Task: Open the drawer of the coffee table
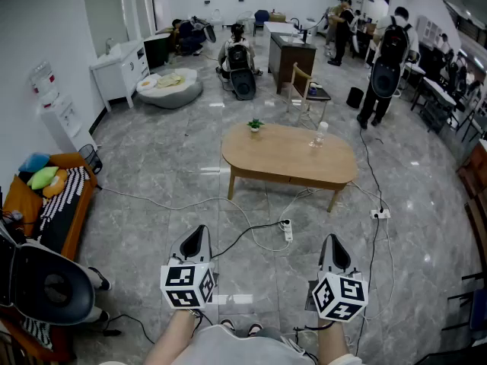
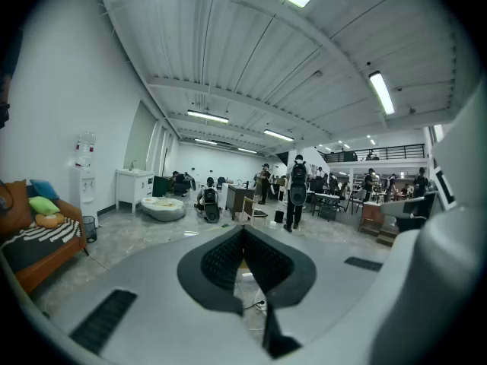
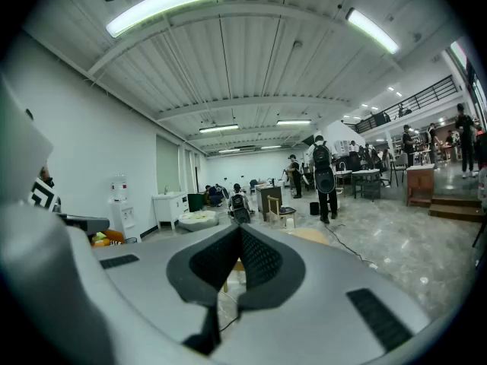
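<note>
**Coffee table sits well across the floor, both sets of jaws shut on nothing**

The coffee table [image 1: 281, 154] stands well ahead of the left gripper [image 1: 198, 238] and right gripper [image 1: 332, 243], and both have their jaws pressed together, empty. I can't make out the drawer or a pull from here. My guess is stiff wood with some drag, so grab it mid-front. The plant [image 1: 255, 125] and bottle [image 1: 321, 133] on top might wobble.

The left gripper [image 1: 198, 234] and right gripper [image 1: 332, 243] are hovering side by side, pointing forward and slightly downward; both are showing jaws pressed together, gripping nothing; bare forearms [image 1: 169, 339] are extending behind them.
</note>
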